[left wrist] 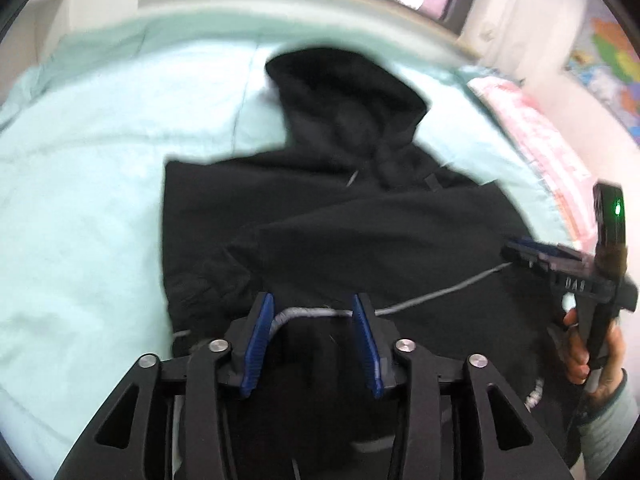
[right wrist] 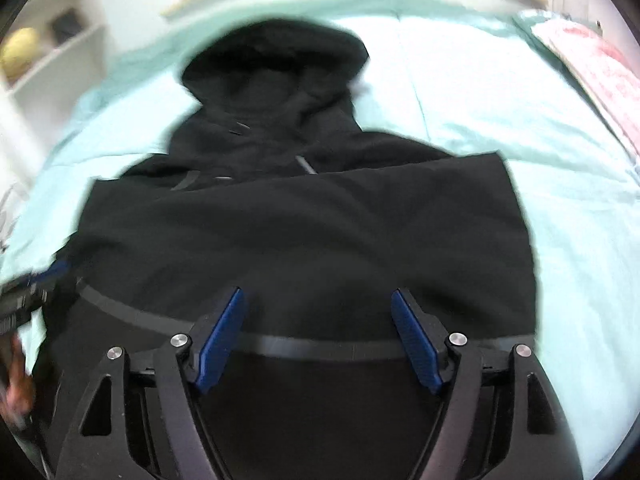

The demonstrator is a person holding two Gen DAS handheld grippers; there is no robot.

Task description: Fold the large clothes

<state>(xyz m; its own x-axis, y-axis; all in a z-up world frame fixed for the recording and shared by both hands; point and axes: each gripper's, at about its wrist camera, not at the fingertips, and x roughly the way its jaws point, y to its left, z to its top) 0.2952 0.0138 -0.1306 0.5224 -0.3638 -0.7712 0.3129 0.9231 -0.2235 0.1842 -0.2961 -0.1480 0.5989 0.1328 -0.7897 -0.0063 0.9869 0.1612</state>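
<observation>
A black hoodie (left wrist: 360,220) lies on a mint green bed (left wrist: 80,200), hood (left wrist: 344,92) at the far end, sleeves folded in over the body. A grey band (left wrist: 432,300) runs along its near hem. My left gripper (left wrist: 314,304) is open, its blue pads on either side of the band at the hem. My right gripper (right wrist: 318,300) is open over the hoodie's (right wrist: 300,240) lower body, just beyond the grey hem band (right wrist: 320,346). The right gripper also shows in the left wrist view (left wrist: 516,252), at the hoodie's right edge.
A pink patterned pillow (left wrist: 540,148) lies at the bed's right side. A white shelf unit (right wrist: 52,48) stands to the left of the bed. A window and wall are behind the headboard. A colourful map (left wrist: 608,64) hangs on the right wall.
</observation>
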